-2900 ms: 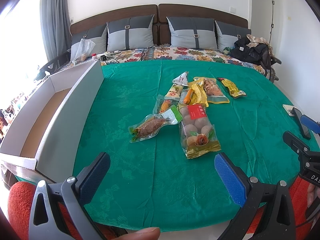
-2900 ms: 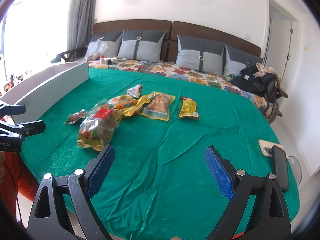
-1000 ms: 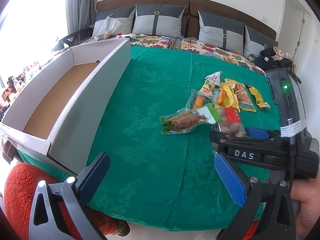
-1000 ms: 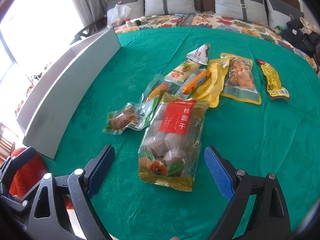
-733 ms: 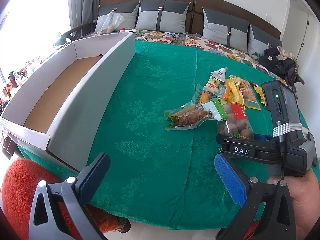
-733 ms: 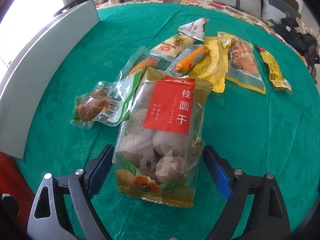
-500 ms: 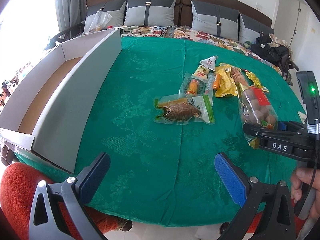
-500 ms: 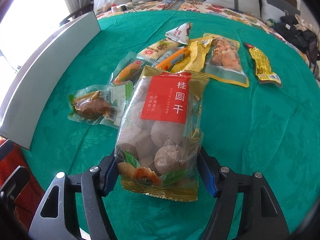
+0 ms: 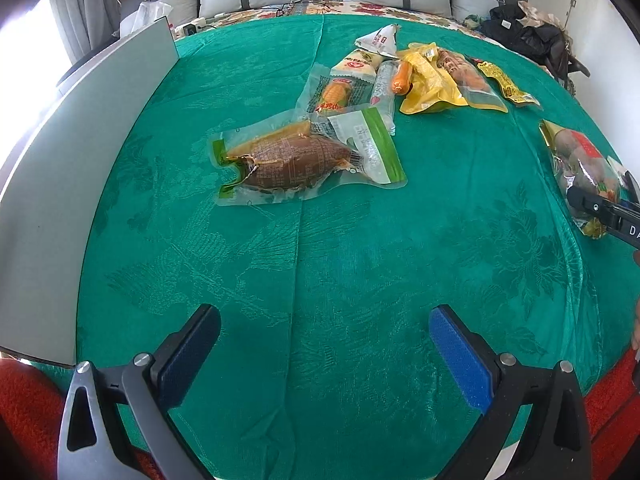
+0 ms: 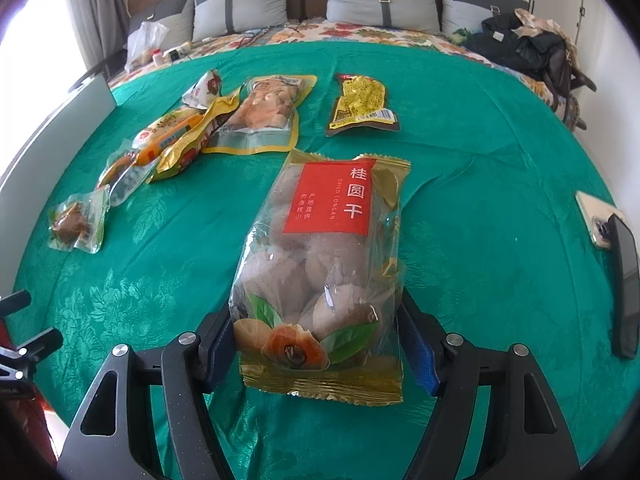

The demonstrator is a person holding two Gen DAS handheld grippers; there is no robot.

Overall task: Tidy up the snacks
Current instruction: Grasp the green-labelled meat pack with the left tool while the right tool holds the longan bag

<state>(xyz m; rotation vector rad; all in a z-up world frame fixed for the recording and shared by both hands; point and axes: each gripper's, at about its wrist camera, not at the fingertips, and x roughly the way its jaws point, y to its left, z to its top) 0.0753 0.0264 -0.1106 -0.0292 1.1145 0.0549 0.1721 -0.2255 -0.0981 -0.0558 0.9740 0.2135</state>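
**A:** While the right hand-held gripper [image 10: 318, 344] has the longan bag [image 10: 324, 264] by its lower end, what worries you?

**B:** Its jaws are opening a little with the bag between them, pads at the sides. The bag is bulky and slick; if the hold slackens further, I'd guess it slides out onto the green cloth [image 10: 480, 200].

**A:** And the left hand-held gripper [image 9: 324, 344]?

**B:** Wide apart, holding nothing, hanging over bare cloth short of the vacuum-packed meat [image 9: 288, 162]. The other snacks lie in a loose overlapping pile [image 9: 400, 76] beyond it.

**A:** Any snag there?

**B:** Pinching that flat pouch could drag the cloth up with it, or catch the corn pack [image 9: 340, 92] overlapping its far edge. The cardboard box [image 9: 80, 160] sits at the left.
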